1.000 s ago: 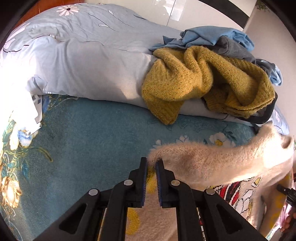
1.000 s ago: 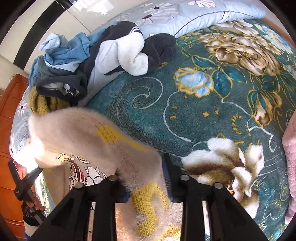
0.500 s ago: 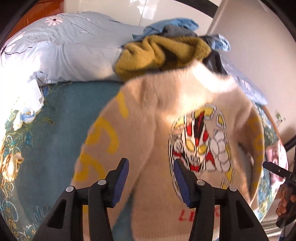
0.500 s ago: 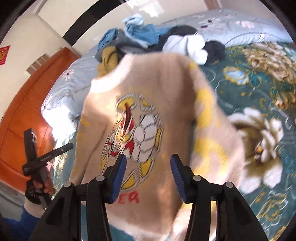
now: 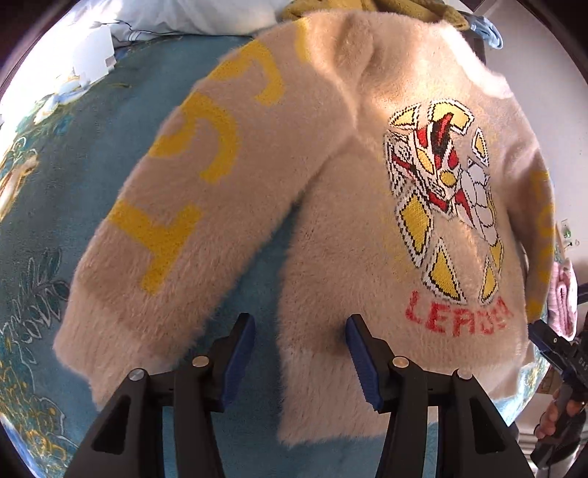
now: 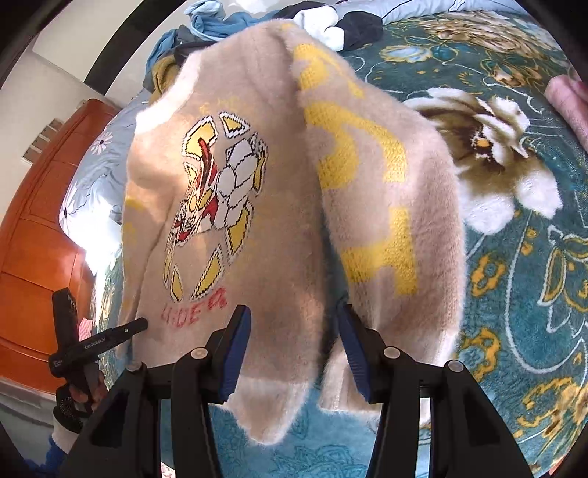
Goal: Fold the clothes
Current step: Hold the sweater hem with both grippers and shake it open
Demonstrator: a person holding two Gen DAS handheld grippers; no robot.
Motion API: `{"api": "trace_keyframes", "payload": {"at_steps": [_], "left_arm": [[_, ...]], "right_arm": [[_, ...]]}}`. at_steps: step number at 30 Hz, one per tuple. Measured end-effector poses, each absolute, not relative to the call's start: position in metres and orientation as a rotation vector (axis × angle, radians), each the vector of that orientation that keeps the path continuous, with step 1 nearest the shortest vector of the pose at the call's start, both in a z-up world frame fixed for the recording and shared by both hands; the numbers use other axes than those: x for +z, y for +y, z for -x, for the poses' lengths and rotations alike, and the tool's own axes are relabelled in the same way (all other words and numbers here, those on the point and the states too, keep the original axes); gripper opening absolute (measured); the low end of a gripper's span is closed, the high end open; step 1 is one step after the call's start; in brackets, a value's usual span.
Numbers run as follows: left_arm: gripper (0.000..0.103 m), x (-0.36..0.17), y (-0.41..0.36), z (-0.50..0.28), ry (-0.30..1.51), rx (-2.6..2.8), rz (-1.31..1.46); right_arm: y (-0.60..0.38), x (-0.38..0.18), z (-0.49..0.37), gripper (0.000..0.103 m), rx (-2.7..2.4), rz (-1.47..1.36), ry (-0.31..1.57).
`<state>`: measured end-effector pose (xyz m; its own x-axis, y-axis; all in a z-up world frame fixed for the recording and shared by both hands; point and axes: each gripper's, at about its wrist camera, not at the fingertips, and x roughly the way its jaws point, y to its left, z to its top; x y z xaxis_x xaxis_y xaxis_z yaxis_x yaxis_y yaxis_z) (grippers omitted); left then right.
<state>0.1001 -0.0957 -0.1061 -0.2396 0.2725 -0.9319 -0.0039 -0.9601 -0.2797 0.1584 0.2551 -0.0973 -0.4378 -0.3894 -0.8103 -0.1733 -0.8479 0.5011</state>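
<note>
A fluffy beige sweater (image 5: 341, 228) lies spread face up on the teal floral bedspread (image 5: 55, 165), its collar at the far end and its hem toward me. It has a red and yellow robot picture with red letters, and yellow letters on each sleeve. My left gripper (image 5: 299, 349) is open and empty, just above the hem's left corner beside the left sleeve (image 5: 176, 206). My right gripper (image 6: 292, 340) is open and empty over the hem of the sweater (image 6: 257, 228), next to the right sleeve (image 6: 386, 220).
A pile of clothes lies beyond the collar: mustard knit (image 5: 367, 7), blue and dark garments (image 6: 220, 22), a white and black item (image 6: 338, 25). A light blue quilt (image 5: 165, 18) lies at the far left. A pink cloth (image 6: 567, 99) is at the right. An orange wooden cabinet (image 6: 36, 228) stands beside the bed.
Both grippers let go of the sweater's sleeves and opened. The sweater dropped flat on the bed. Both grippers pulled back toward its hem.
</note>
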Motion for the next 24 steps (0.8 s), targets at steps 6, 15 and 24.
{"api": "trace_keyframes", "payload": {"at_steps": [6,15,24], "left_arm": [[0.060,-0.102,-0.087,-0.106,-0.348,2.298,1.798],[0.051,-0.095,-0.105,-0.117,-0.659,2.251,1.744],[0.010,-0.114,-0.120,-0.155,-0.858,2.254,1.690]], "right_arm": [[0.238,-0.115,-0.189,0.051,-2.349,-1.643,-0.893],[0.246,-0.137,-0.200,0.052,-2.223,-1.425,-1.249],[0.256,-0.134,-0.203,0.010,-2.152,-1.328,-1.390]]}}
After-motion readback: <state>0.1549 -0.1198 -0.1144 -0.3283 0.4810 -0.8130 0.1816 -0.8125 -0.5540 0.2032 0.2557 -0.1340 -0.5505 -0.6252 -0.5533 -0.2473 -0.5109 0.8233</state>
